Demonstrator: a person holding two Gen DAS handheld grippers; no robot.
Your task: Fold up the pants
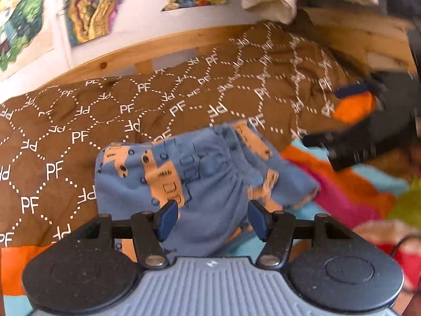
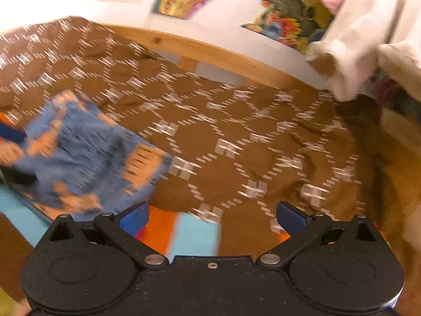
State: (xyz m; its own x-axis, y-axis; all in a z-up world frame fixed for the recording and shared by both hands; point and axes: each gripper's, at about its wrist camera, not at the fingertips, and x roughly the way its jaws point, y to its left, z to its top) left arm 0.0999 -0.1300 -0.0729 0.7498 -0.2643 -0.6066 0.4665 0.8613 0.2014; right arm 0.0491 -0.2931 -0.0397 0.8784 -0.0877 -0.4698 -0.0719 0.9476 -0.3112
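Note:
The pants (image 1: 200, 173) are small, blue with orange vehicle prints, folded into a bundle on the bed. In the left wrist view my left gripper (image 1: 210, 217) is open, its blue pads either side of the near edge of the bundle, not clamping it. My right gripper shows at the right in that view (image 1: 342, 142), blurred, apart from the pants. In the right wrist view the right gripper (image 2: 211, 217) is open and empty over the bedding, with the pants (image 2: 86, 158) at the left and the left gripper's blue finger at the far left edge.
A brown quilt with white "PF" print (image 1: 79, 121) covers the bed. A striped orange, pink and turquoise blanket (image 1: 342, 189) lies near me. A wooden bed rail (image 2: 210, 52) runs along the back wall with posters. Cream cloth (image 2: 368, 47) hangs at the upper right.

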